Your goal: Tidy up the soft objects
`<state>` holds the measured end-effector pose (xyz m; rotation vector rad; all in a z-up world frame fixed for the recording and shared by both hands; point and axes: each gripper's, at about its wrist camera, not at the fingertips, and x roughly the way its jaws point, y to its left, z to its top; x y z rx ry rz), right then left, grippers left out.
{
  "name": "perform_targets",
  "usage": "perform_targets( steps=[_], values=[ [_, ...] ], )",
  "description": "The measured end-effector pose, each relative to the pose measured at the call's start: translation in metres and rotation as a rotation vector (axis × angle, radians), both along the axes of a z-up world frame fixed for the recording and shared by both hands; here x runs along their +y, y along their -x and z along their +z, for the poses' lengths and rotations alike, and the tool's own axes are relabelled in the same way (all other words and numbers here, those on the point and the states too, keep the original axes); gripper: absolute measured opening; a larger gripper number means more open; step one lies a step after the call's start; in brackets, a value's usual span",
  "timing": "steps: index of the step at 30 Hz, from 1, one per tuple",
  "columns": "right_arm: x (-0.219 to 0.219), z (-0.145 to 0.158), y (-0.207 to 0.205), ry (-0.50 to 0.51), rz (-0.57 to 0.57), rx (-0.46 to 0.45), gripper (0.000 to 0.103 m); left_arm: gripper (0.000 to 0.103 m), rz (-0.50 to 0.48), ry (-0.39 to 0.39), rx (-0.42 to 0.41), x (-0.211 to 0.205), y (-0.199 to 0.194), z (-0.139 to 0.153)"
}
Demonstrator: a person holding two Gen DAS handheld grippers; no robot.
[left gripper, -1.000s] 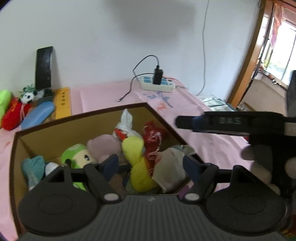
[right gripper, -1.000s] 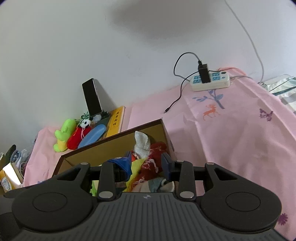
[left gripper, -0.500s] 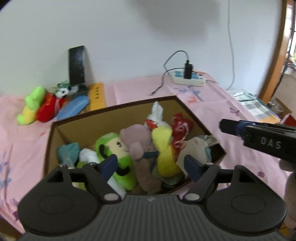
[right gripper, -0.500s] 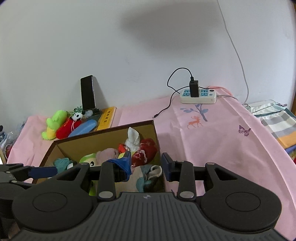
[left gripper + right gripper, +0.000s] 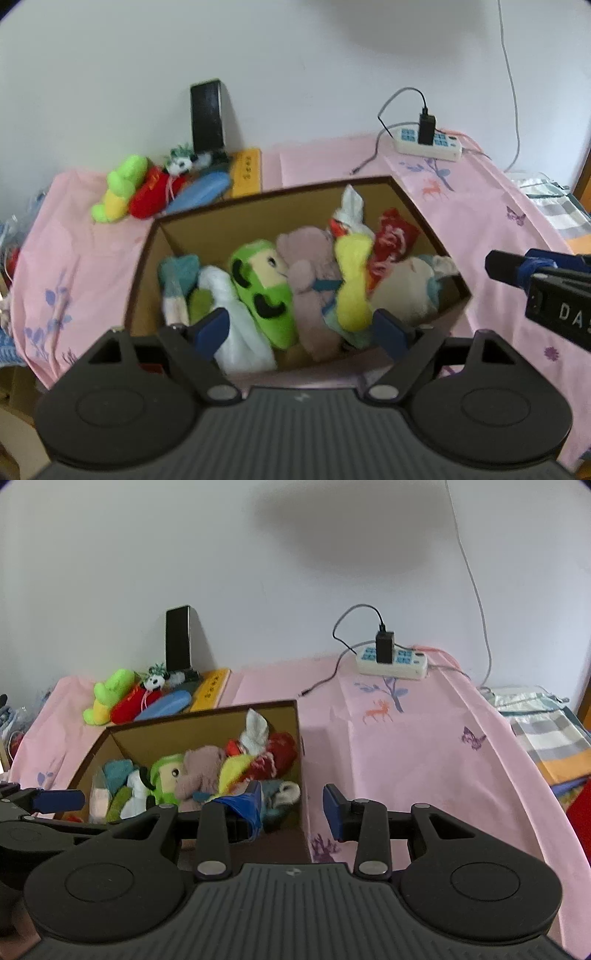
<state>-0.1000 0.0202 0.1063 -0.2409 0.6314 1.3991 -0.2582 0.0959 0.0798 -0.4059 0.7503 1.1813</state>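
Pulled back and up from brown cardboard box of plush toys; left tongs, right tongs wide, empty; sorting pending.

Right gripper holds nothing, jaws parted, above the near right corner of the cardboard box. The box stands on the pink-covered table, packed with soft toys: green plush, dusty-pink plush, red plush. Left gripper's fingertip shows at the left edge. Power strip lies by the wall.
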Motion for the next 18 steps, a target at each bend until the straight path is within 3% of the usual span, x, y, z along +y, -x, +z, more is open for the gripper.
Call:
perform_targets(
  steps=[7,18],
  values=[
    [-0.011,-0.004,-0.019,0.049,-0.035,0.002,0.02,0.085,0.014,0.049,0.021,-0.006,-0.023,-0.007],
    [-0.028,-0.018,-0.062,0.136,-0.181,-0.02,0.02,0.085,-0.133,0.105,0.065,-0.025,-0.089,-0.021]
  ],
)
